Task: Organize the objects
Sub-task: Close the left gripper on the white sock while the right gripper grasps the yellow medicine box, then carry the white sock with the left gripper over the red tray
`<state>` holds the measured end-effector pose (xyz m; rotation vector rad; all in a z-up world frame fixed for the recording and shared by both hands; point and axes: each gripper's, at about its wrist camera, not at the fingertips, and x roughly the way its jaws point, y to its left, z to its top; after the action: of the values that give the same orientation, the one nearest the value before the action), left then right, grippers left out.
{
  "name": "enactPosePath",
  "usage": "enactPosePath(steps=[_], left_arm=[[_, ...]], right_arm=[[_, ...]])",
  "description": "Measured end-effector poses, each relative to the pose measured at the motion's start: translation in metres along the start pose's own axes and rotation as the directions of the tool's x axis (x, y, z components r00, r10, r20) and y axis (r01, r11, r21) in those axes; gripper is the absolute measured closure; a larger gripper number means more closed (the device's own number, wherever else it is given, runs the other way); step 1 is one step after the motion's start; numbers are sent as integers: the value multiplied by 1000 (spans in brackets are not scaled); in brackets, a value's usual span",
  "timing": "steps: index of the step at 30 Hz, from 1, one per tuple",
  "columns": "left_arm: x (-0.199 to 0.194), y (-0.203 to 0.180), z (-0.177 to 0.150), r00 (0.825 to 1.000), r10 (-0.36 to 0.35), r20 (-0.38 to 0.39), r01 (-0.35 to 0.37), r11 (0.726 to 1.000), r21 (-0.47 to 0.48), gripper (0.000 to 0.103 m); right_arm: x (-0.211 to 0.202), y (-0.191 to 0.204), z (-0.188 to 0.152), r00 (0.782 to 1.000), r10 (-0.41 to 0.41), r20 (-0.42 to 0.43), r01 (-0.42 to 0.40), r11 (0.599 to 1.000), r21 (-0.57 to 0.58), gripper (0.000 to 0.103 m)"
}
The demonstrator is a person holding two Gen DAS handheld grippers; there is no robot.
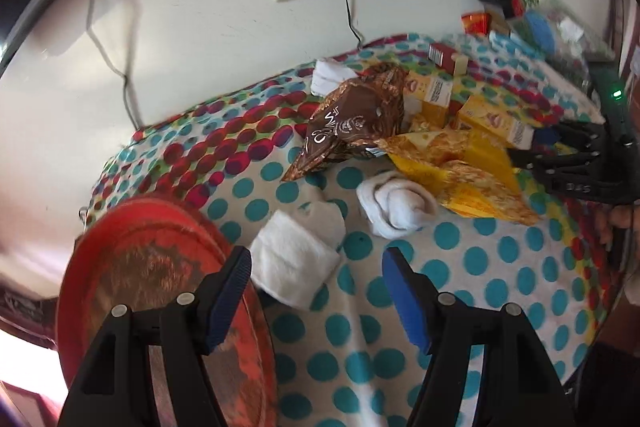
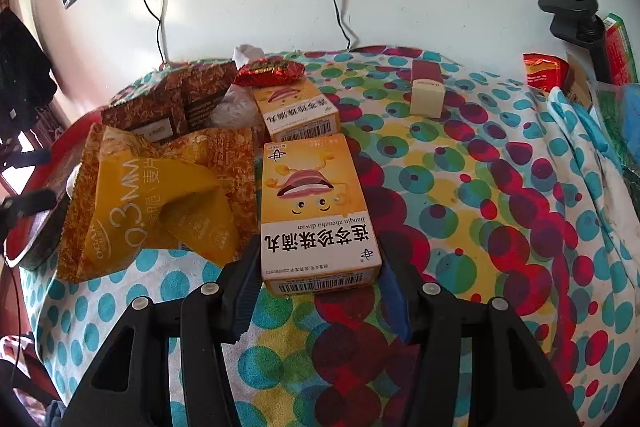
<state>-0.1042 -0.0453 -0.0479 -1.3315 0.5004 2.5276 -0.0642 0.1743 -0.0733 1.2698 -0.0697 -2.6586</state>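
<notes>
Right gripper (image 2: 318,281) clamps the yellow medicine box (image 2: 316,211).

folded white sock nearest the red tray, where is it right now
In the left wrist view the folded white sock lies on the dotted cloth, just right of the red tray and left of the rolled sock.

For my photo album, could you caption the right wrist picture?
Right gripper closed around a yellow medicine box on a polka-dot cloth, snack bags beside it.
</notes>
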Motion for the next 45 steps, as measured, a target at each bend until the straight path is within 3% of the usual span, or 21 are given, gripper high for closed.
enactPosePath(steps=[8,15,18,22,32,45], left_arm=[[42,-1,11,995,46,-89,-43,998,35,33],[60,0,8,988,60,-145,-64,998,-21,34],[60,4,7,984,88,-153,-99,993,-64,63],[53,16,6,988,55,-146,-75,987,-140,73],[27,1,8,993,28,-111,-45,986,-158,74],[-23,13,-8,995,72,-64,-87,961,-262,73]], right_arm=[[3,3,-1,1000,-7,-10,7,1000,-6,51],[4,3,-1,1000,-15,-11,15,1000,-12,51],[4,5,-2,1000,-13,-10,13,1000,-11,51],[5,5,-1,1000,-19,-10,19,1000,-12,51],[4,6,0,999,-33,-12,33,999,-15,51],[0,-8,-2,998,-55,22,53,996,69,52]])
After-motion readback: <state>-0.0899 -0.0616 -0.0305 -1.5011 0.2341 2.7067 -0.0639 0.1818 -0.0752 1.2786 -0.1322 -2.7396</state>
